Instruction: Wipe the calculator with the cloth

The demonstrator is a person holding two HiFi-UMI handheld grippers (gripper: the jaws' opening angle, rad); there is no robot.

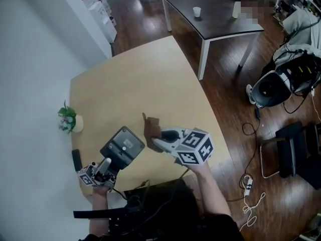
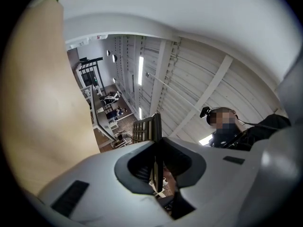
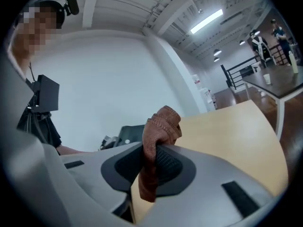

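The dark grey calculator (image 1: 122, 147) is held up off the light wooden table (image 1: 150, 79), tilted, with my left gripper (image 1: 107, 164) shut on its near edge. In the left gripper view the calculator (image 2: 143, 129) stands edge-on between the jaws of the left gripper (image 2: 156, 169), its keys just showing. My right gripper (image 1: 158, 137) is shut on a bunched brown cloth (image 1: 150, 128), close to the calculator's right side. In the right gripper view the cloth (image 3: 160, 126) sticks up from the right gripper (image 3: 151, 162), and the calculator (image 3: 127, 133) shows dark behind it.
A small potted plant (image 1: 67, 119) and a black oblong object (image 1: 76, 159) sit at the table's left edge by the white wall. Behind stands a dark table (image 1: 220, 19) with cups. Cables, a power strip (image 1: 247, 185) and chairs lie on the wooden floor at right.
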